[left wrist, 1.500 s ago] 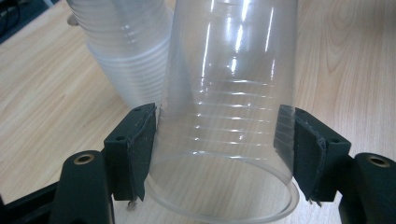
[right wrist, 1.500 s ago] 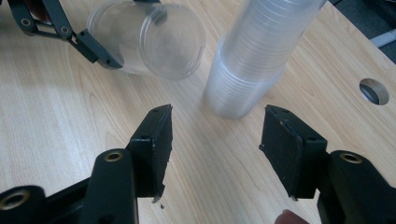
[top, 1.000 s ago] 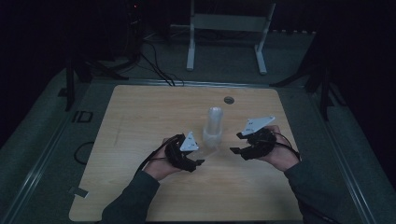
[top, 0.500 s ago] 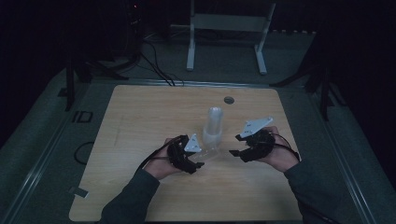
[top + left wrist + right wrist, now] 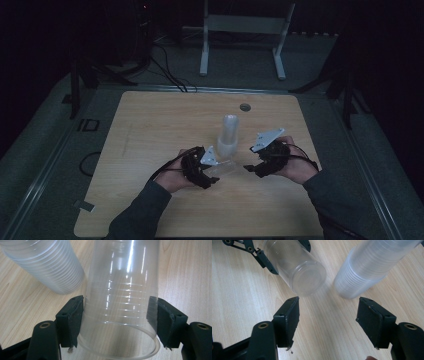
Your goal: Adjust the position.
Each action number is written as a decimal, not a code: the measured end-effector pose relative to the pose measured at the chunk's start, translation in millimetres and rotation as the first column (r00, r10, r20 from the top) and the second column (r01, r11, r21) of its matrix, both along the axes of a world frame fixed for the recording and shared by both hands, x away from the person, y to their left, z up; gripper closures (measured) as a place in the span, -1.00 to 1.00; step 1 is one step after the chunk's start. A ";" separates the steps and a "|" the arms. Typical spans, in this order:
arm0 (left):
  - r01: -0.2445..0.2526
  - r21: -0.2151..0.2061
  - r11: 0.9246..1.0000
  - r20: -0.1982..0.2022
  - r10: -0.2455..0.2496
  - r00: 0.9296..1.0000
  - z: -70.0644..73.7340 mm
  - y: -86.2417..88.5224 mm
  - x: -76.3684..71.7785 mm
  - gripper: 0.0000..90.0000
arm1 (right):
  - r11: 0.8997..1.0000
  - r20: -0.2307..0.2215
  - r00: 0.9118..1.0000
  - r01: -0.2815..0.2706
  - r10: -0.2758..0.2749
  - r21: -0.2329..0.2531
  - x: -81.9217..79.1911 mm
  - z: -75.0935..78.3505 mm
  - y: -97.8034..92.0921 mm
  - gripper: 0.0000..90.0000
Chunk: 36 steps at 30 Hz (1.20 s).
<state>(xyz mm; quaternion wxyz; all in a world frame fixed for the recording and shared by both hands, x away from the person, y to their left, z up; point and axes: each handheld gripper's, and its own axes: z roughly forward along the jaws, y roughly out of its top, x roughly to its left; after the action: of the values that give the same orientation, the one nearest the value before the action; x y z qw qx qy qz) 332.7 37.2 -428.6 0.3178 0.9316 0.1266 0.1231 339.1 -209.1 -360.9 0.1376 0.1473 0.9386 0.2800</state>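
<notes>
Cup (image 5: 120, 302) sideways, base toward right gripper (image 5: 328, 322)

Pale wooden table (image 5: 150, 130), bare grain over most of its top. Small dark round grommet (image 5: 244, 107) near the far edge, right of the middle. Grey tape strip (image 5: 84, 205) at the near left corner. Beyond the far edge, on the grey floor: white metal stand (image 5: 243, 24), black cables (image 5: 167, 70) left of it.
</notes>
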 end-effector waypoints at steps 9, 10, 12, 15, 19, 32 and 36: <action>0.018 0.014 1.000 0.001 -0.018 1.000 1.6 -0.8 -0.4 -0.32 | 0.998 -0.008 0.999 -0.037 0.037 -0.045 0.4 0.6 7.1 -0.25; 0.020 0.018 1.000 0.002 -0.020 1.000 1.6 -1.0 -0.4 -0.32 | 0.998 -0.009 0.999 -0.042 0.042 -0.048 0.4 0.5 7.8 -0.25; 0.020 0.022 1.000 0.004 -0.021 1.000 1.8 -1.3 -0.2 -0.32 | 0.997 -0.011 0.998 -0.054 0.054 -0.058 0.3 0.1 9.9 -0.25; 0.025 0.031 0.999 0.007 -0.025 1.000 2.4 -1.8 -0.5 -0.32 | 0.996 -0.016 0.998 -0.066 0.065 -0.066 0.8 -0.8 12.3 -0.25; 0.029 0.038 0.999 0.011 -0.030 0.999 3.4 -2.4 -0.9 -0.32 | 0.993 -0.020 0.997 -0.075 0.074 -0.092 1.7 -1.8 15.2 -0.25; 0.041 0.075 0.996 0.015 -0.042 0.999 1.5 -4.8 -2.7 -0.32 | 0.980 -0.049 0.991 -0.127 0.121 -0.151 2.2 -5.2 26.5 -0.26; 0.043 0.085 0.995 0.017 -0.045 0.999 1.1 -5.4 -3.2 -0.32 | 0.977 -0.063 0.991 -0.130 0.121 -0.169 3.2 -5.9 29.1 -0.26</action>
<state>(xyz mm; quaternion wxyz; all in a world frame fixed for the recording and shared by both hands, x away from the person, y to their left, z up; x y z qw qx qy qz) 329.5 31.8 -427.5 0.2821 0.9455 0.0977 0.1300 342.2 -180.0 -366.7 0.1071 0.0827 0.9701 0.2015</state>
